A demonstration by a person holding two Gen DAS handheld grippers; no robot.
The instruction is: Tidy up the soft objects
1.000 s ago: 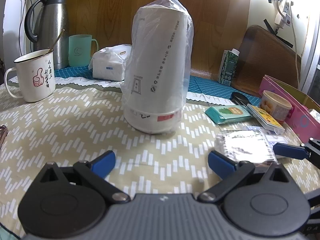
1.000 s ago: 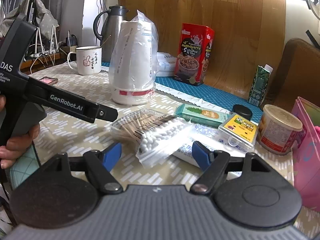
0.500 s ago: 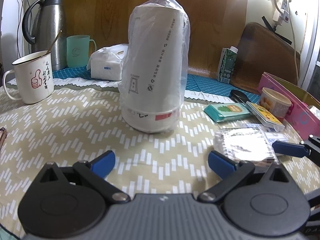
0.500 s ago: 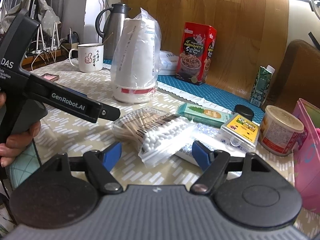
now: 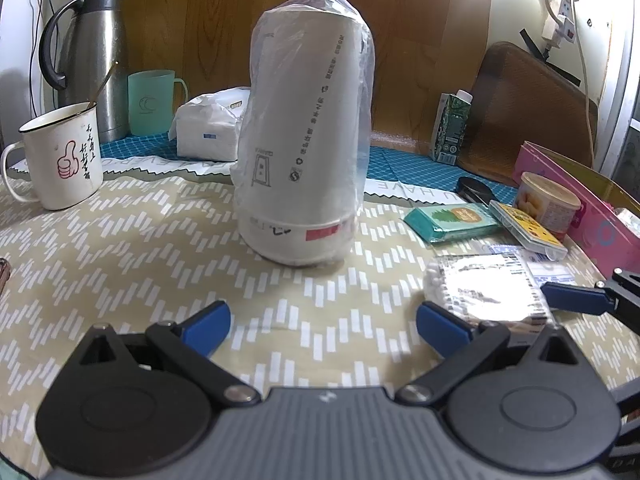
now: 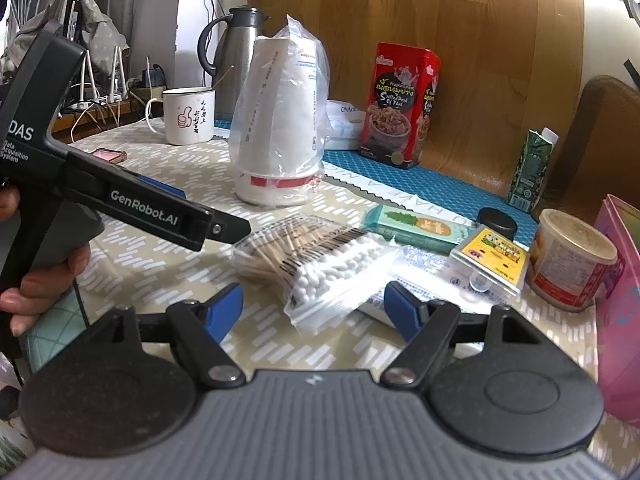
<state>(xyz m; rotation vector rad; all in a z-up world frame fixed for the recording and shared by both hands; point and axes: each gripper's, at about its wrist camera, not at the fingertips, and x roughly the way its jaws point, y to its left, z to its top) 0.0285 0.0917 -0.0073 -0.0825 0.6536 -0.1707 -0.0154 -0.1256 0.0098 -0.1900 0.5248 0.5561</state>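
My right tool (image 6: 314, 306) stands spread and empty, just short of the swab bag (image 6: 316, 264), which lies flat on the table (image 6: 152, 248) directly ahead, between the cup sleeve (image 6: 280, 124) and the yellow box (image 6: 490, 262). My left tool (image 5: 323, 324) is likewise spread with nothing between its pads, facing the cup sleeve (image 5: 306, 144) across bare cloth.

Assessment of the swab bag: light, limp film over loose sticks. I judge it will sag and shift if lifted by a corner, and the film looks slick. The cotton-tip end nearest me is bulkiest and should compress safely; a pinch across that bundle, film and swabs together, seems the firmest hold. It overlaps a flat white packet (image 6: 400, 276) beneath, so a deep bite risks catching both.

Assessment of the cup sleeve: tall, upright, light, loosely wrapped. Likely to topple if nudged, and crushable. Take it low, near the red-marked base, with gentle pressure.
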